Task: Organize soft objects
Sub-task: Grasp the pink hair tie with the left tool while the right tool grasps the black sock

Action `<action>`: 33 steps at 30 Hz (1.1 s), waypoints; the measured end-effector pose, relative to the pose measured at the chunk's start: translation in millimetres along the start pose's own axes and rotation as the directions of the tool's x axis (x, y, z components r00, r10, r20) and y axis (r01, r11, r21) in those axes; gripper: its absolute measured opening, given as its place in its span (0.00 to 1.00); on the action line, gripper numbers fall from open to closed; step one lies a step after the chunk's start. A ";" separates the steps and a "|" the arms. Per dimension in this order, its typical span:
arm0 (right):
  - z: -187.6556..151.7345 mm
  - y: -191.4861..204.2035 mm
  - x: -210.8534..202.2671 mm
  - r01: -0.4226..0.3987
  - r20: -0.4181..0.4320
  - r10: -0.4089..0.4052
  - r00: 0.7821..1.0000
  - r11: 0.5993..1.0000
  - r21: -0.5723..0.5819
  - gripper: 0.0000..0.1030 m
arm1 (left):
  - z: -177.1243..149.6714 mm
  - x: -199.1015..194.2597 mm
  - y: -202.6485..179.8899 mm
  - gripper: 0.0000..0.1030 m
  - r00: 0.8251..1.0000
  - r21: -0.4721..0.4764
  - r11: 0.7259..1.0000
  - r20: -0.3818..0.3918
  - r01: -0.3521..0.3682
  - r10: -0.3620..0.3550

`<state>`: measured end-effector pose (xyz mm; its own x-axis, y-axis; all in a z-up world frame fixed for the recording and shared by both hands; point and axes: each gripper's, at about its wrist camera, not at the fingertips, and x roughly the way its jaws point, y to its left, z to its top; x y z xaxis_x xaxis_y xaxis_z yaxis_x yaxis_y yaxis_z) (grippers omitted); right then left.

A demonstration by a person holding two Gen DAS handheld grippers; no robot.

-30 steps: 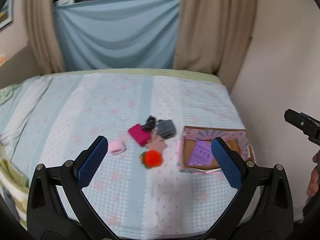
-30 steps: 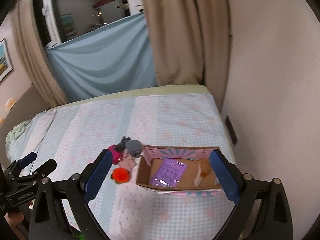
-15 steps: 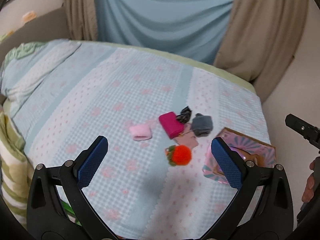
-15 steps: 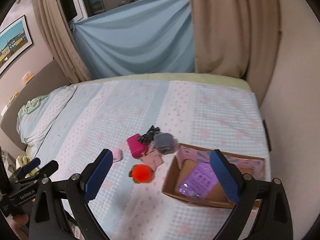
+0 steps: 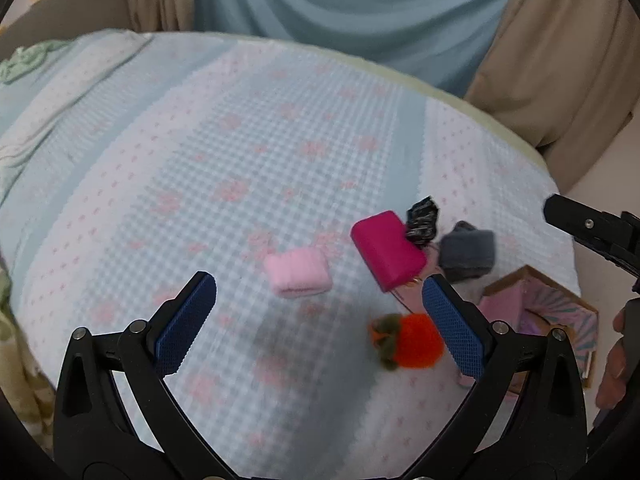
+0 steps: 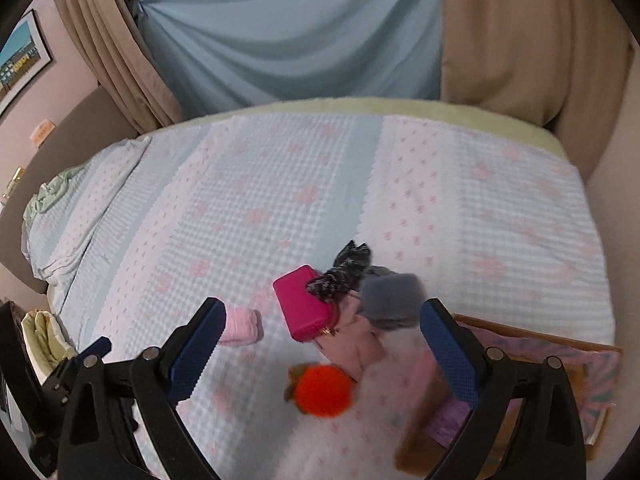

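Several soft things lie on the bed: a pale pink roll (image 5: pixel 297 271) (image 6: pixel 241 325), a magenta pouch (image 5: pixel 387 255) (image 6: pixel 305 303), a black patterned piece (image 5: pixel 421 220) (image 6: pixel 340 273), a grey bundle (image 5: pixel 467 252) (image 6: pixel 392 300), a dusty pink cloth (image 6: pixel 356 346) and an orange plush fruit (image 5: pixel 412 340) (image 6: pixel 320 390). My left gripper (image 5: pixel 319 326) is open and empty above the bed, just short of the pink roll. My right gripper (image 6: pixel 320 356) is open and empty, above the orange fruit.
An open cardboard box (image 5: pixel 540 308) (image 6: pixel 520 368) with pink lining and a purple item (image 6: pixel 448 420) sits at the bed's right edge by the wall. Curtains hang behind the bed. Rumpled bedding lies at the left (image 6: pixel 52 200).
Both grippers have moved forward and down toward the pile and swung left; the objects now look larger. Nothing on the bed has moved.
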<state>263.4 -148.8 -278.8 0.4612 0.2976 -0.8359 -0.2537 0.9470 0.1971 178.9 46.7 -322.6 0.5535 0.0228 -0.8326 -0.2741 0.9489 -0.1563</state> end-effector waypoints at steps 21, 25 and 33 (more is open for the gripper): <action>22.4 -6.0 202.2 0.088 -0.125 -0.074 0.989 0.989 0.116 0.81 | -14.0 178.3 34.7 1.00 0.990 0.013 1.000 -0.139 -0.013 0.015; 21.8 -12.4 223.0 0.174 -0.164 -0.156 0.974 0.980 0.101 0.74 | -21.2 193.5 31.6 0.99 0.989 0.015 1.000 -0.145 -0.016 0.018; 21.6 -19.0 246.1 0.271 -0.222 -0.254 0.942 0.961 0.049 0.52 | -34.1 207.6 17.9 0.81 0.986 0.065 0.997 -0.161 -0.035 0.045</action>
<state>400.1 -90.9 -477.2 0.3102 0.0129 -0.9506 -0.0775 0.9969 -0.0117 262.0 57.7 -516.4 0.4068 0.0145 -0.9134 -0.2412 0.9661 -0.0920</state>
